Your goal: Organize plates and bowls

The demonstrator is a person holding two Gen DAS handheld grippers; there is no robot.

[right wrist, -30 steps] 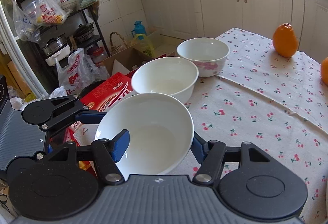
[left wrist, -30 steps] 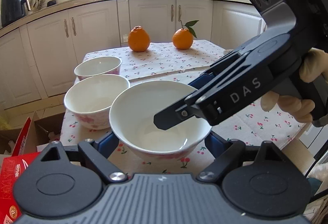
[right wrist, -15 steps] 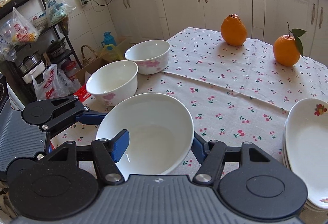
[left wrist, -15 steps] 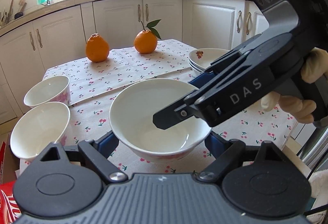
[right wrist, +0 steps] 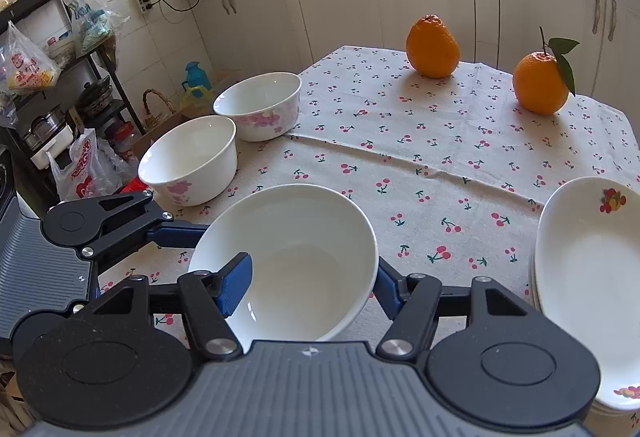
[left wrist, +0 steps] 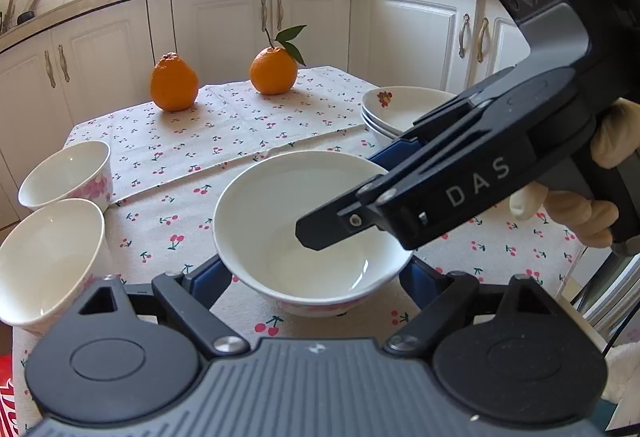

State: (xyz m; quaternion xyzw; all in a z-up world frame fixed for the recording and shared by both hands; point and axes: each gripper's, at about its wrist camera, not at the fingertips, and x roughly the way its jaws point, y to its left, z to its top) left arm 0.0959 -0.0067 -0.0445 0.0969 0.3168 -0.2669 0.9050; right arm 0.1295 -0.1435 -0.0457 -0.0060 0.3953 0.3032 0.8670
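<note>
The table (right wrist: 460, 157) carries a stack of plates (right wrist: 592, 277) right of the held bowl (right wrist: 296, 265), two bowls (right wrist: 192, 161) to its left, two oranges (right wrist: 432, 45) behind. The left gripper (left wrist: 316, 273) grips the bowl's sides; the right gripper (right wrist: 312, 277) pinches its rim.

The bowl (left wrist: 312, 233) looks like glossy white glazed ceramic, as do the stacked plates (right wrist: 584, 277). The tablecloth (right wrist: 440, 157) is matt woven cloth, creased. The fingers (right wrist: 236, 283) carry ribbed blue pads on matt black plastic linkages.
</note>
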